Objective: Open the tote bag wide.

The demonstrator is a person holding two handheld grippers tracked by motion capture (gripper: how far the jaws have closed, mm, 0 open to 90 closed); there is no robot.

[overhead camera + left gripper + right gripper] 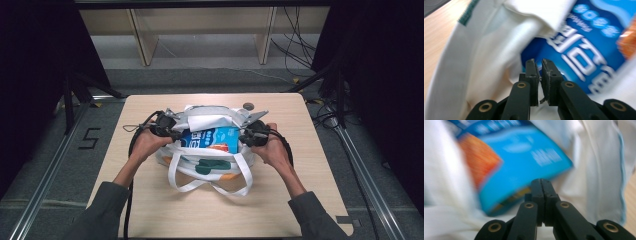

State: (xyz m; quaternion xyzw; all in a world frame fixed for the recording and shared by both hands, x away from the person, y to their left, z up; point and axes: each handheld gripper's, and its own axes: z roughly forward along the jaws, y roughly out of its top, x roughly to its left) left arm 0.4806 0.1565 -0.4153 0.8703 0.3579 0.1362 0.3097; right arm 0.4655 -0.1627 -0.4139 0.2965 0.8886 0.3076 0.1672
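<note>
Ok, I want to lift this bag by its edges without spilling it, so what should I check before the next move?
1. Left gripper closed on the bag's edge: cannot tell; its jaws stand almost shut with a thin gap, and what sits between them is unclear.
2. Right gripper closed: ok; jaws pressed together, though whether cloth is caught is unclear.
3. Blue packet sitting inside the white bag: ok, it lies in the open mouth.
4. Both grippers at opposite ends of the bag: ok in the high view.
5. Bag handles free: ok, they lie loose on the table toward the person.
</note>
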